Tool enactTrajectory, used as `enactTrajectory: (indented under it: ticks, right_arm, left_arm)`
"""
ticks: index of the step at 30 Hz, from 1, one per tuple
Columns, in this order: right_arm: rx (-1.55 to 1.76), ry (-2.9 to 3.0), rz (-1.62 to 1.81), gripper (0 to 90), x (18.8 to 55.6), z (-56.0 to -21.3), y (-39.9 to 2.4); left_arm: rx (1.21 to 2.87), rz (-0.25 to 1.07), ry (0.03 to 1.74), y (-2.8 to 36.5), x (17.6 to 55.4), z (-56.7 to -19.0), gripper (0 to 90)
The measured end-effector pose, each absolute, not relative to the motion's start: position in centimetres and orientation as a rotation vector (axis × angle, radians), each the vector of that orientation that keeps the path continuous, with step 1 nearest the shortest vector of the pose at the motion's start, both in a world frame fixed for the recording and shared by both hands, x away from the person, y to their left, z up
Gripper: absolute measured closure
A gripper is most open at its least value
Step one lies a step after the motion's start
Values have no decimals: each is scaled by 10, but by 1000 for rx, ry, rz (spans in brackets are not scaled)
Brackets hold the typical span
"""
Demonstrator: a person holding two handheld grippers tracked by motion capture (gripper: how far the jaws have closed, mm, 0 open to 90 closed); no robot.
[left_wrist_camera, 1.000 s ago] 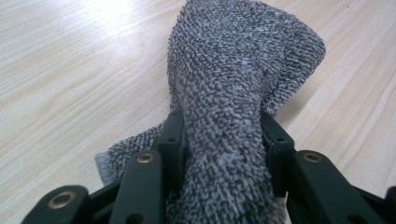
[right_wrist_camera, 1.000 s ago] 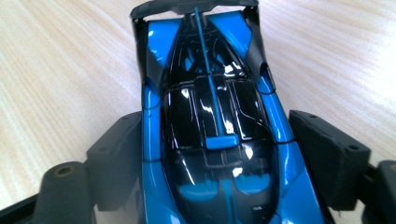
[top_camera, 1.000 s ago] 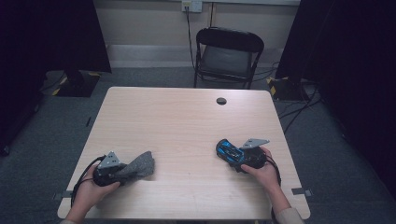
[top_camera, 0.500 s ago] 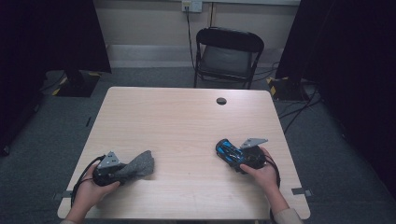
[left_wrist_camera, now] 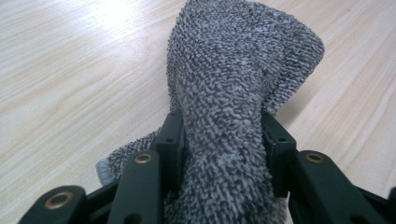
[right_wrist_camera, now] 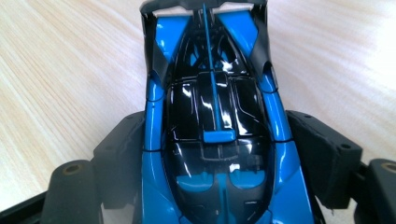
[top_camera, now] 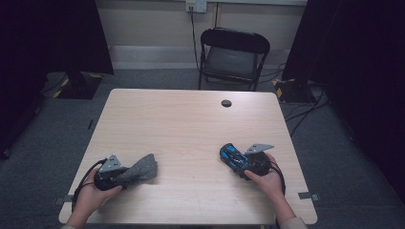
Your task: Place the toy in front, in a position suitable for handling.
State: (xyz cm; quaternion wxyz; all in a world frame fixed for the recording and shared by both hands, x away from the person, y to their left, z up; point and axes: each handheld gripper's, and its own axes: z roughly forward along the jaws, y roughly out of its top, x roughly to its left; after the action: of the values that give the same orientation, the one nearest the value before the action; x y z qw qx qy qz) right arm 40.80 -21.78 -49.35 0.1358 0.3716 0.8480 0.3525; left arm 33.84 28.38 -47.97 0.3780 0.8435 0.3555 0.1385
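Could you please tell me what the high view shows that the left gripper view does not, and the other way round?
High view alone: the right gripper shut on a blue toy car, a black folding chair and the person's hands. Left gripper view alone: the looped weave of the grey cloth and how both black jaws press its bunched end. Both share the cloth, the left gripper and the wooden table.

The left gripper (top_camera: 125, 174) was built in black, topped by a grey three-cornered plate, and a black cable was looped from its rear past the hand. The right gripper (top_camera: 239, 160) was made the same way, with its own grey plate and a black cable. In the gripper views, matte black jaws were seen, jointed by brass-coloured rivets and small dark screws; a pale cuff was worn at the right wrist.
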Motion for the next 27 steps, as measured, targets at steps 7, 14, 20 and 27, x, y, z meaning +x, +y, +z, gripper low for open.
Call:
enactTrajectory:
  ticks: [7, 14, 20, 27]
  right_arm:
    - [1058, 2436, 1026, 207, 410, -494, -216]
    - [1050, 2418, 1039, 178, 418, -487, -208]
    - [1075, 2432, 1024, 161, 421, -497, -202]
    - [1074, 2406, 1033, 214, 422, -498, -196]
  left_arm:
    - [2158, 356, 896, 282, 338, -480, 586]
    - [2156, 354, 894, 282, 339, -480, 586]
    - [2155, 355, 888, 283, 338, -480, 585]
    - [2155, 351, 885, 282, 338, -481, 585]
